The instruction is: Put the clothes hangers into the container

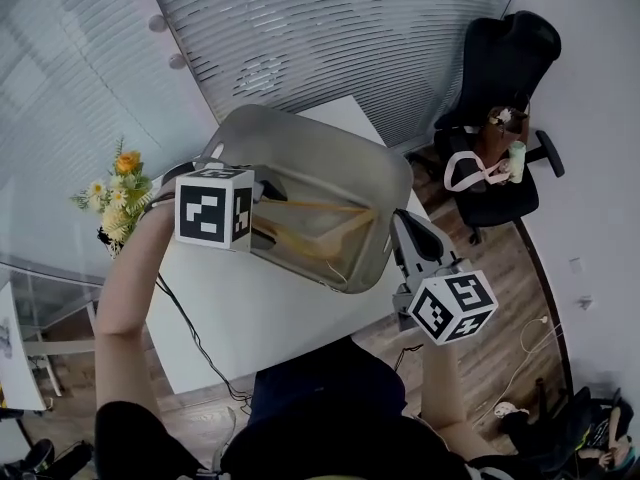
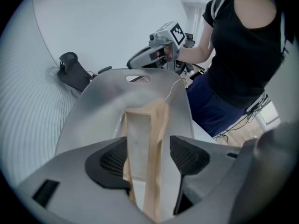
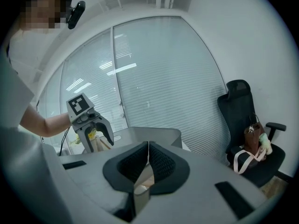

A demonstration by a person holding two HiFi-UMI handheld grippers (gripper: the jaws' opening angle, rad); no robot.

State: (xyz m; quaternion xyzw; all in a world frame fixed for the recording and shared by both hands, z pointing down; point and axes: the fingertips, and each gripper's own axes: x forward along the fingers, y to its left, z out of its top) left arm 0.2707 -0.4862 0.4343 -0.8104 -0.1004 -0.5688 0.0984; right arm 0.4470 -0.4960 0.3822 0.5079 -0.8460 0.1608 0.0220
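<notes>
Wooden clothes hangers [image 1: 318, 230] are seen lying inside the grey container [image 1: 300, 133], their pale bars laid along its floor; the container is set on a white table [image 1: 260, 318], near the table's far edge. The left gripper [image 2: 148, 157] is held above the container and is pointed steeply down into it; its jaws are spread wide apart, and the hangers are seen in the gap below them, untouched by either pad. The right gripper [image 3: 148, 164] is held just beside the container's near right corner, roughly level; its jaws are pressed together with nothing between them. In the right gripper view the left gripper is shown over the container's left side, fingers parted. A bunch of yellow and orange flowers [image 1: 118, 200] is placed at the table's left end; a black office chair [image 1: 500, 78] carrying a bag is positioned well apart on the wooden floor at the right.
</notes>
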